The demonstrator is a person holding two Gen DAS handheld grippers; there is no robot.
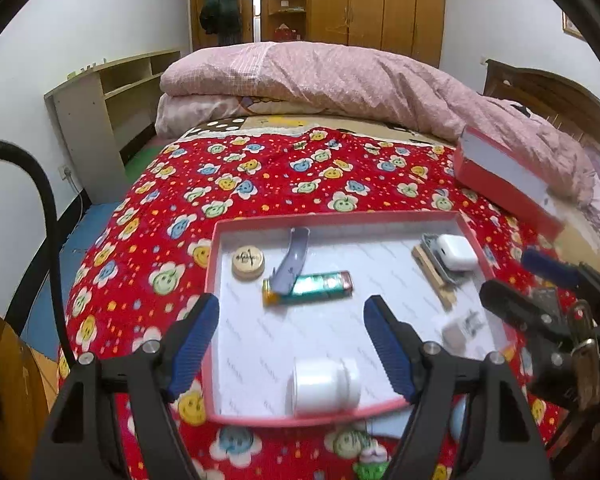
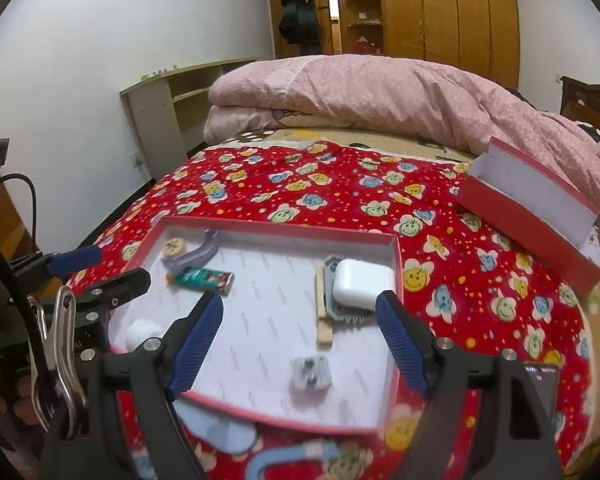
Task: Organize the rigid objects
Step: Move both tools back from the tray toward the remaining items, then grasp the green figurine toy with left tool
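Rigid objects sit in red-rimmed tray [image 1: 476,240] on my bed's red floral blanket [image 1: 260,176]. White jar [image 1: 324,384] at 6 o'clock, white charger [image 2: 362,282] at 2, green lighter [image 1: 312,286] mid-left, wooden disc [image 1: 248,262] at 10. My left hand-held gripper [image 1: 292,344] and right hand-held gripper [image 2: 300,336] both gape wide, holding nothing.
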